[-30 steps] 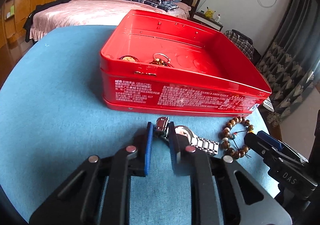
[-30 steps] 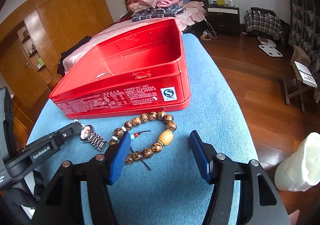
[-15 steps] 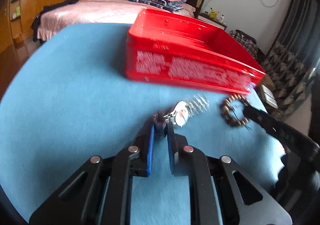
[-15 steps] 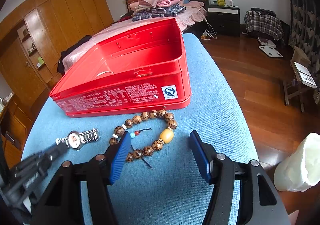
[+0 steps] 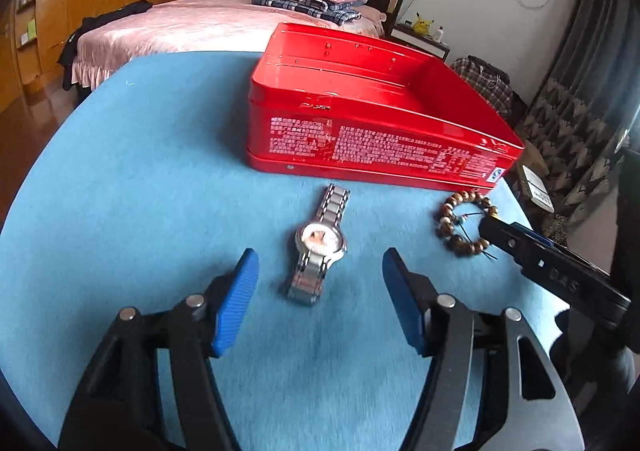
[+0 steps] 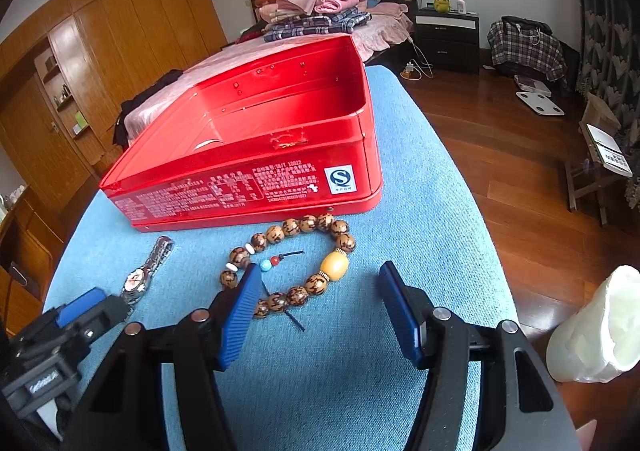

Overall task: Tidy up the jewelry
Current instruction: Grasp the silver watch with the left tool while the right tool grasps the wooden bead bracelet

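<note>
Left wrist view: left claw (image 5: 320, 283) just sprang open, released watch (image 5: 320, 247) lying flat on surface (image 5: 140, 171). Probably needs regrasping, then lifting into red tin (image 5: 380, 123).

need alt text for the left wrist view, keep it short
The left hand-held gripper hangs open over a silver watch lying flat on a blue cloth, its blue pads clear of the band. Beyond stand an open red tin and, to the right, a wooden bead bracelet.
</note>
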`<state>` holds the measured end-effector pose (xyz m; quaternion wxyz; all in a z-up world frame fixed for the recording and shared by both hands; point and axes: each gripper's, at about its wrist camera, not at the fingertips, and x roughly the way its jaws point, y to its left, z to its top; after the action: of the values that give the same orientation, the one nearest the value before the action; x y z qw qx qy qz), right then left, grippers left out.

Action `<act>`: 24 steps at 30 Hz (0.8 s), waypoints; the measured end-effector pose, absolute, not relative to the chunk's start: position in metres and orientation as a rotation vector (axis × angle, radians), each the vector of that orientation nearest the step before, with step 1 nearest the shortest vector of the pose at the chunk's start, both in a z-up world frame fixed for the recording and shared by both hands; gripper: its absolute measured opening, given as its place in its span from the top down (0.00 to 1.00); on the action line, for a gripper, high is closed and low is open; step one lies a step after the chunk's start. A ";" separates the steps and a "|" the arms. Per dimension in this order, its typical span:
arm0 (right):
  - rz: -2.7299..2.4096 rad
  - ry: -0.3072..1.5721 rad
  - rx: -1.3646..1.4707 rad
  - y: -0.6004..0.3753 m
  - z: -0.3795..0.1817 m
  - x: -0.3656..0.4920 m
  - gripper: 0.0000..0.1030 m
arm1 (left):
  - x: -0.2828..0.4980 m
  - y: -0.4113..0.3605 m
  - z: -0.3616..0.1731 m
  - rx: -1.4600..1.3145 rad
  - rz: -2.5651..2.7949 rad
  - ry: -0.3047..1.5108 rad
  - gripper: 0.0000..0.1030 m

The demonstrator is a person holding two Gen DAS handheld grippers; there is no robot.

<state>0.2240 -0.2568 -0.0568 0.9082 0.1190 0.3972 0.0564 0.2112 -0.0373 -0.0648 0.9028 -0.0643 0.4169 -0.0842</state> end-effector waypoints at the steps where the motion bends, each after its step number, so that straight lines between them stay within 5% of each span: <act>1: 0.117 0.820 0.248 -0.257 -0.057 0.224 0.41 | 0.215 -0.040 -0.066 -0.126 -0.169 0.868 0.39; 7: 0.118 0.821 0.250 -0.257 -0.057 0.223 0.41 | 0.225 -0.040 -0.073 -0.103 -0.162 0.879 0.41; 11: 0.118 0.821 0.249 -0.257 -0.057 0.223 0.40 | 0.226 -0.039 -0.073 -0.114 -0.166 0.881 0.70; 24: 0.104 0.838 0.224 -0.251 -0.057 0.229 0.40 | 0.217 -0.043 -0.075 -0.093 -0.157 0.870 0.69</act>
<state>0.2292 -0.2507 -0.0568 0.9062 0.1083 0.4057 0.0501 0.2175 -0.0430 -0.0749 0.9028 -0.0448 0.4210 -0.0757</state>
